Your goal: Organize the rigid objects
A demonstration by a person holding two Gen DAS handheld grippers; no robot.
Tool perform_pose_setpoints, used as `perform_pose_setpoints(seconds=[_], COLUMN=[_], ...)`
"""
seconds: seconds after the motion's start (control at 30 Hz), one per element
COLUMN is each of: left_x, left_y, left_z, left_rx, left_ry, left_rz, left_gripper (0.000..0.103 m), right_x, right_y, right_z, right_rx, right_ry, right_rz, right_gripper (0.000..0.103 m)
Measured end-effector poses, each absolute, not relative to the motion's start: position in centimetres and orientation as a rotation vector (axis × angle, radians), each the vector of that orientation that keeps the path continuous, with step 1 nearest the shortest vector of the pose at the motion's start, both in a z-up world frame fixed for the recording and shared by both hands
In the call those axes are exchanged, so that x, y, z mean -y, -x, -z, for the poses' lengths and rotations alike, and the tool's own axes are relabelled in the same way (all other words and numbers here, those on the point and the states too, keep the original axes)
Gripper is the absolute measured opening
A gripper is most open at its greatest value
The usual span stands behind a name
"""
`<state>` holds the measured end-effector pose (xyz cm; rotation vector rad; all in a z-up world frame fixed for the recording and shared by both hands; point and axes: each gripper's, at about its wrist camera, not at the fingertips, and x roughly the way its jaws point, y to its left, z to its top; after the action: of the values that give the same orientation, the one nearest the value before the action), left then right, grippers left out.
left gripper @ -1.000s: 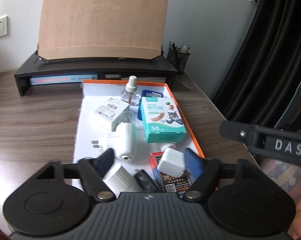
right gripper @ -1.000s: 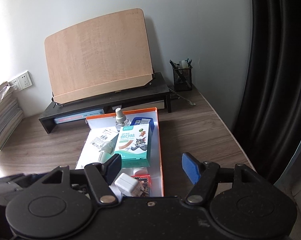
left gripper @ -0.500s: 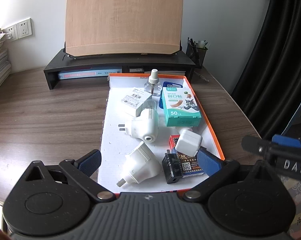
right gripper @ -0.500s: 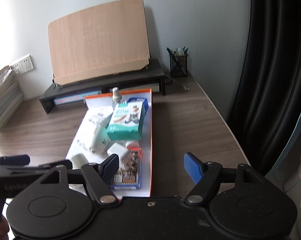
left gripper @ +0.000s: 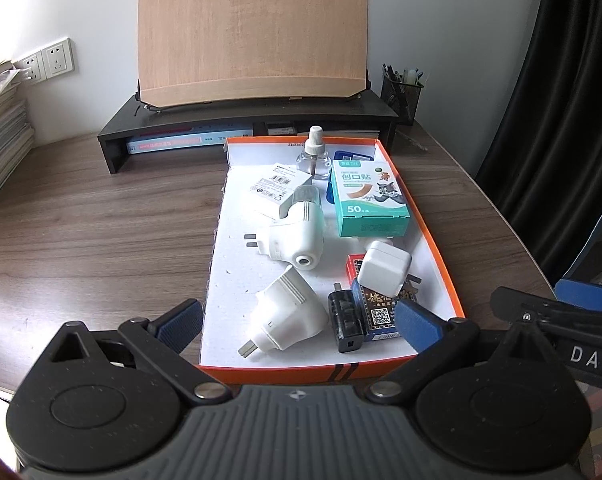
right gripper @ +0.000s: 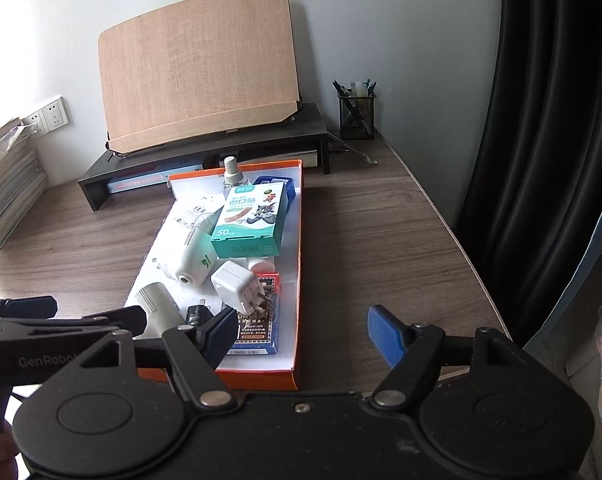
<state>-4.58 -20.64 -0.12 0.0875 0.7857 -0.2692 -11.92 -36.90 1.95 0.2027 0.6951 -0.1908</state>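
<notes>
An orange-rimmed white tray (left gripper: 433, 236) (right gripper: 299, 264) lies on the wooden desk. In it are a teal bandage box (left gripper: 367, 200) (right gripper: 249, 220), a clear bottle (left gripper: 313, 156), a white label box (left gripper: 277, 190), two white plug adapters (left gripper: 297, 236) (left gripper: 287, 314), a white cube charger (left gripper: 383, 272) (right gripper: 233, 286), a small black charger (left gripper: 347, 320) and a dark card box (left gripper: 377, 312) (right gripper: 257, 328). My left gripper (left gripper: 297, 326) is open and empty above the tray's near end. My right gripper (right gripper: 303, 332) is open and empty over the tray's near right edge.
A black monitor riser (left gripper: 245, 116) holding a tilted wooden board (left gripper: 253, 28) stands behind the tray. A mesh pen holder (right gripper: 357, 114) is at the back right. Stacked books (right gripper: 5, 188) sit at the left. Dark curtains (right gripper: 541, 120) hang past the desk's right edge.
Both grippers have pulled back and up from the tray. My left gripper opened wide and left a white plug adapter lying in the tray's near end.
</notes>
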Motion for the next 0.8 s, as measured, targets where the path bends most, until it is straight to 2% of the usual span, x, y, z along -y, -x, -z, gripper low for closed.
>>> perform_pose_setpoints(seconds=[0.8], left_x=[21.55], left_y=[4.45], left_z=[0.54], left_rx=[-0.803], left_ry=[-0.089], left_rz=[0.273], left_gripper=[0.103], right_x=[37.41], right_y=[12.35], right_z=[-1.19], right_rx=[-0.715], right_ry=[-0.205], right_rz=[0.207], right_gripper=[0.085])
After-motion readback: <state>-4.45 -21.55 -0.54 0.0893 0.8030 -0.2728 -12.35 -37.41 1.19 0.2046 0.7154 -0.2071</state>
